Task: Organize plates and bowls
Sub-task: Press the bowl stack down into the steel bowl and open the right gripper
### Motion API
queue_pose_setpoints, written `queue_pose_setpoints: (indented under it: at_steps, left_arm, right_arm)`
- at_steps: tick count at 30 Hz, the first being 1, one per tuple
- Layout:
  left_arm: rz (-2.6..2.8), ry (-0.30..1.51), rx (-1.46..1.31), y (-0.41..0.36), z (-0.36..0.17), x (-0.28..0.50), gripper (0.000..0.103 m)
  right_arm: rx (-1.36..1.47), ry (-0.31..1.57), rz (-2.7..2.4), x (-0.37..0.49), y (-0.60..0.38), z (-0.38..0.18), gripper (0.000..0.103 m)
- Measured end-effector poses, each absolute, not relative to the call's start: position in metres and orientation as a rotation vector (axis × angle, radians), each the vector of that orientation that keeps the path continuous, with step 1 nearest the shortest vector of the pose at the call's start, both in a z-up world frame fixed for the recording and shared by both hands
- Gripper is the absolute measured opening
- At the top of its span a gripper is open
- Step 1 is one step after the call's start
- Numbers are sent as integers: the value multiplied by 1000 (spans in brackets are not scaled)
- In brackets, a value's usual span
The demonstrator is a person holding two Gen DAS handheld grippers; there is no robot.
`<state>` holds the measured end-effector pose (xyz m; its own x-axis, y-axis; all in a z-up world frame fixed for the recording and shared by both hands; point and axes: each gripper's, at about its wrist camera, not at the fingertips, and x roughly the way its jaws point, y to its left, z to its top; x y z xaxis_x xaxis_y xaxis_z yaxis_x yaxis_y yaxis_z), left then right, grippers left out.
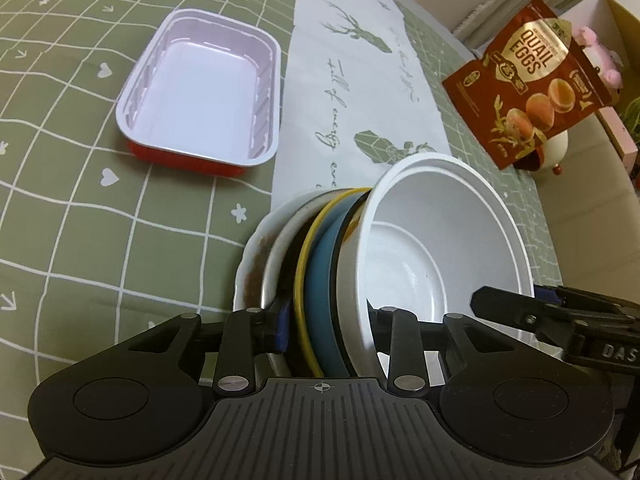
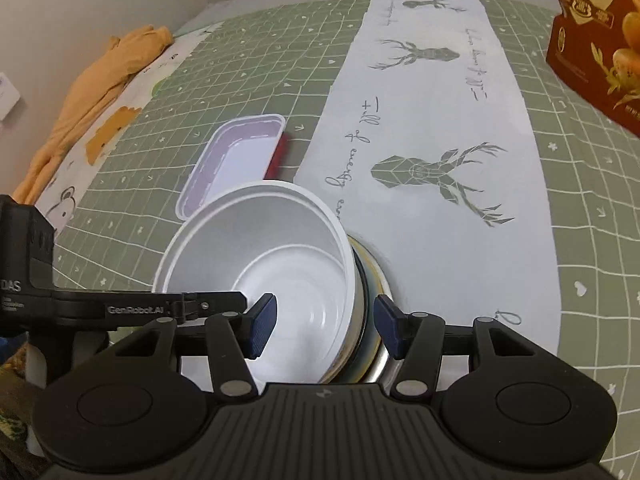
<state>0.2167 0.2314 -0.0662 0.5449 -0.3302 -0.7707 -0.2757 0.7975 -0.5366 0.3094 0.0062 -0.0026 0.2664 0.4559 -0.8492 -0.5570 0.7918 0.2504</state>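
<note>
Tray: a rectangular tray (image 1: 200, 92), white inside and red outside, lies on the green checked cloth (image 1: 60, 200), left of the white runner (image 1: 360, 92).
Left gripper: the left gripper (image 1: 328, 328) is clenched on the stack of plates and bowls (image 1: 316, 280), one finger behind the plates, the other inside the white bowl (image 1: 440, 248).
Stack: it is tilted on its side at the near edge of the runner.
Right gripper: the right gripper (image 2: 326, 326) is released, its jaws standing on both sides of the bowl wall.
Bag: a quail eggs bag (image 1: 532, 80) stands at the right edge.
</note>
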Motion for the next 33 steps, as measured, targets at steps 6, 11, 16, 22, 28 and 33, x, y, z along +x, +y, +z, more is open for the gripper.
queue_pose_setpoints:
  at_steps: [6,11,16,22,28,33]
  left_arm:
    - [-20,1015,-611,225,-57,214,34]
    - [3,1001,-554,220,-45,210,34]
    - [11,1017,-561,222,-44,209,35]
    - [24,1033,-538,216,-40,209,35]
    - [48,1042,-488,208,-35,213,35]
    - [95,1031,-410,205,-27,215,34]
  right_arm:
    - [-95,1136,651,312,1,-21,54]
    - [-71,1106,684,305,-2,-20,54]
    - [-73,1096,713,299,3,-19,52]
    - [-62,1095,701,301,-2,-21,52]
    - [-49,1086,702,301,-8,-21,52]
    - [-27,1092,718,301,-10,-22,52]
